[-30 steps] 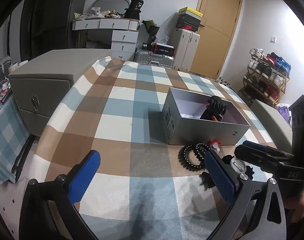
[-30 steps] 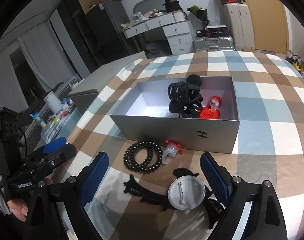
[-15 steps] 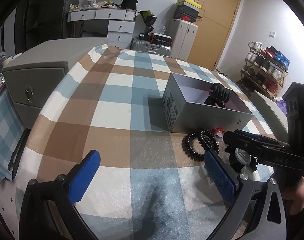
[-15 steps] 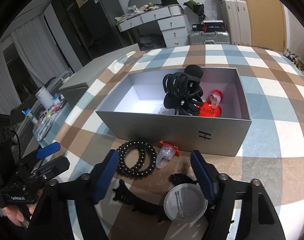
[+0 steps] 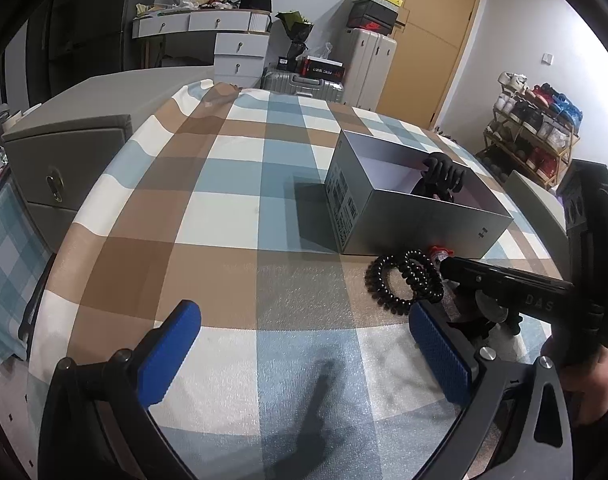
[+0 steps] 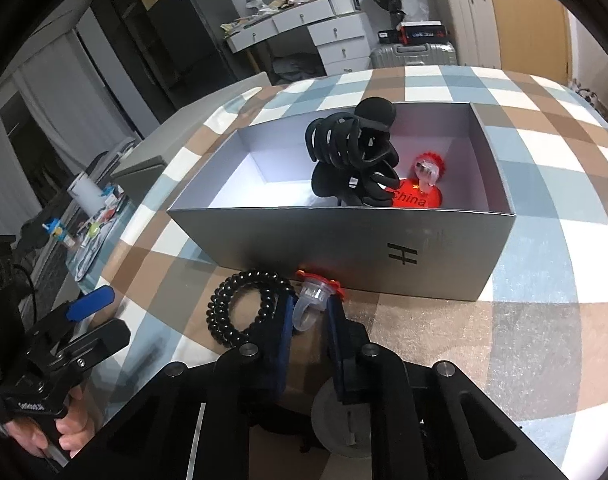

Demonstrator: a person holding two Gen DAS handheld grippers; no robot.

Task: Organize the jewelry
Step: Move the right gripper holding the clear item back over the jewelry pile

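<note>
One clear plastic ring point(image 6: 308, 307), red-orange top.

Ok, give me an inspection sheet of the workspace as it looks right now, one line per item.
Surface: checked cloth over the table, lying flat.
Job's things: grey box open, holding a black claw clip, a red China badge and a clear ring; in front of it a black bead bracelet, a second clear ring with red top and a round pin badge.
Clutter: nothing seen on the cloth.
Grippers: right gripper closed around the ring on the cloth; left gripper open, holding nothing.
Cables: nothing seen.
Surroundings: white dresser, suitcases, wooden door, shoe rack.
</note>
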